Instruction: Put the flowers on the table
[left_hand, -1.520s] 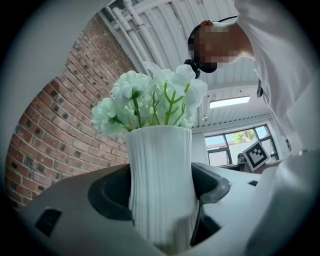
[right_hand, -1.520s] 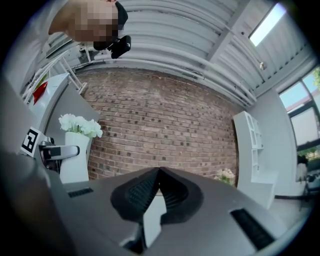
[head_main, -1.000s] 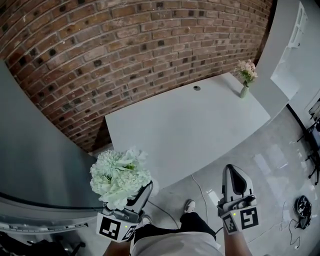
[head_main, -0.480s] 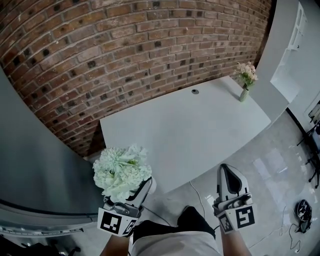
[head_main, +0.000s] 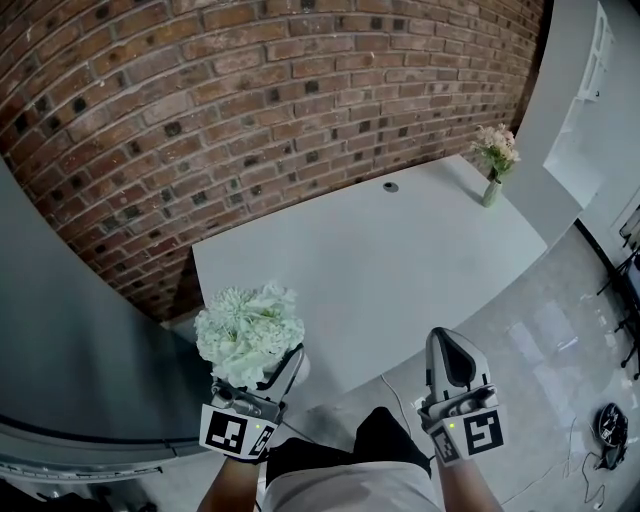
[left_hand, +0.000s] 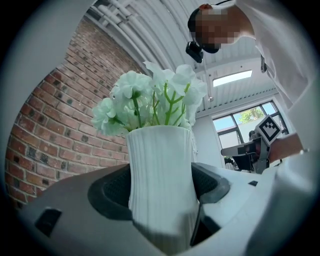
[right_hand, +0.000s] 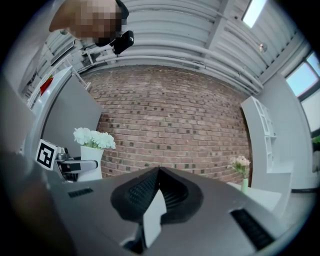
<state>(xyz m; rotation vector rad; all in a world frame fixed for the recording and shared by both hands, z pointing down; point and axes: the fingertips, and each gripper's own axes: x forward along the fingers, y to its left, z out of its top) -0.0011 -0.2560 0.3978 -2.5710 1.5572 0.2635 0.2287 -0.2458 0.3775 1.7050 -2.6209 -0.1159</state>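
A white ribbed vase (left_hand: 161, 185) of pale green-white flowers (head_main: 248, 332) is held upright in my left gripper (head_main: 292, 366), whose jaws are shut on the vase's body. It hangs off the near left corner of the white table (head_main: 370, 260), above the floor. The flowers (left_hand: 152, 102) rise above the vase in the left gripper view; in the right gripper view the same vase (right_hand: 91, 161) shows at left. My right gripper (head_main: 452, 362) is shut and empty, off the table's near edge.
A small green vase of pink flowers (head_main: 494, 162) stands at the table's far right corner. A round cable hole (head_main: 390, 187) lies near the back edge. A brick wall (head_main: 250, 90) is behind, a grey panel (head_main: 70, 340) at left, a cable (head_main: 398, 385) on the floor.
Both grippers have moved a little forward toward the table's near edge, the left one carrying the vase along. The table sits slightly nearer in view.
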